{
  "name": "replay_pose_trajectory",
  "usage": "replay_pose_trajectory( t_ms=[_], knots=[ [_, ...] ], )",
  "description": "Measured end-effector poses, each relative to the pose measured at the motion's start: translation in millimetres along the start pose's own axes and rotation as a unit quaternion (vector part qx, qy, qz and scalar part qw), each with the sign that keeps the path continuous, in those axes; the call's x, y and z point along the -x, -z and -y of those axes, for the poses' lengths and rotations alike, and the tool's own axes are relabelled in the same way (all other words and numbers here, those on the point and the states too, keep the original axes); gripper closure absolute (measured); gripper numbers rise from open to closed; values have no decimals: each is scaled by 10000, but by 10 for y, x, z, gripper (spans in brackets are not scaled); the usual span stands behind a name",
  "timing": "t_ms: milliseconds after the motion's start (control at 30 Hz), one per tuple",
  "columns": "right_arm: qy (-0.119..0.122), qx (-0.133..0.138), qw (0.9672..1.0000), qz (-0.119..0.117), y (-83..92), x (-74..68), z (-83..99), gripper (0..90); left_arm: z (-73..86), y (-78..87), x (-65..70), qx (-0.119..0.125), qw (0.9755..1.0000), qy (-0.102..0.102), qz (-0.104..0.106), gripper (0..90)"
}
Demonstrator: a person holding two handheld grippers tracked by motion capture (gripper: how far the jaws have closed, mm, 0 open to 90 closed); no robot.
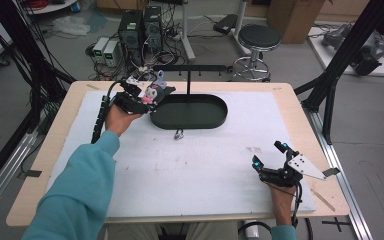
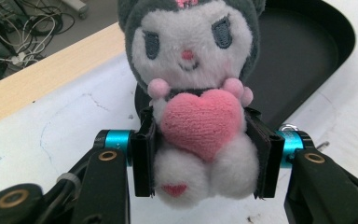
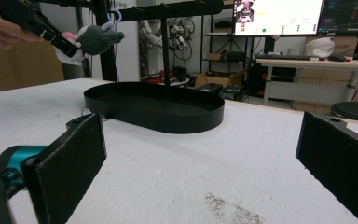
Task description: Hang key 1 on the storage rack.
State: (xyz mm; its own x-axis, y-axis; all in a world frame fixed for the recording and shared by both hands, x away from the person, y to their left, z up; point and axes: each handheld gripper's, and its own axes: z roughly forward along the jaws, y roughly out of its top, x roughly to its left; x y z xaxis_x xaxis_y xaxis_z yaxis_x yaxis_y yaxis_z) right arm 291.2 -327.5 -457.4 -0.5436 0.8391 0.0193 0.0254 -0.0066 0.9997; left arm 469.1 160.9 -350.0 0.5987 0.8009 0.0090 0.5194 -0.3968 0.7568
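A plush toy [image 2: 198, 93] with a grey hood, white face and pink heart is squeezed between the pads of my left gripper [image 2: 200, 154], which is shut on its body. In the high view the left gripper [image 1: 141, 102] holds the toy [image 1: 155, 92] above the left end of the black oval tray [image 1: 190, 111]. A black T-shaped stand [image 1: 187, 75] with hooks rises from the tray. My right gripper [image 1: 266, 161] rests open near the front right of the white mat, nothing between its pads [image 3: 74, 154]. The toy [image 3: 91, 39] hangs high at left, seen from the right gripper view.
A small metal ring or clip [image 1: 179, 134] lies on the white mat [image 1: 205, 165] just in front of the tray. A black stool [image 1: 258, 37], computer boxes [image 1: 140, 27] and cables stand on the floor beyond the table's far edge.
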Motion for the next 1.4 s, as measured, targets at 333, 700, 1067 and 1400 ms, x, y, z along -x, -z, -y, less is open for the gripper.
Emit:
replay_pose_trajectory(
  t_ms=[333,700,1067,1400],
  knots=[
    [22,2,10000,4,-1,0,0,7,3,-126,-104,100,9997,222,-91,531],
    [1,-7,10000,6,0,-6,0,7,-46,-230,-191,91,9995,264,-178,528],
    [24,-5,10000,3,0,-2,0,7,-14,-223,-247,347,9991,14,-251,180],
    [17,-11,10000,2,0,-2,0,7,83,35,-354,1445,9890,146,269,17]
  ],
)
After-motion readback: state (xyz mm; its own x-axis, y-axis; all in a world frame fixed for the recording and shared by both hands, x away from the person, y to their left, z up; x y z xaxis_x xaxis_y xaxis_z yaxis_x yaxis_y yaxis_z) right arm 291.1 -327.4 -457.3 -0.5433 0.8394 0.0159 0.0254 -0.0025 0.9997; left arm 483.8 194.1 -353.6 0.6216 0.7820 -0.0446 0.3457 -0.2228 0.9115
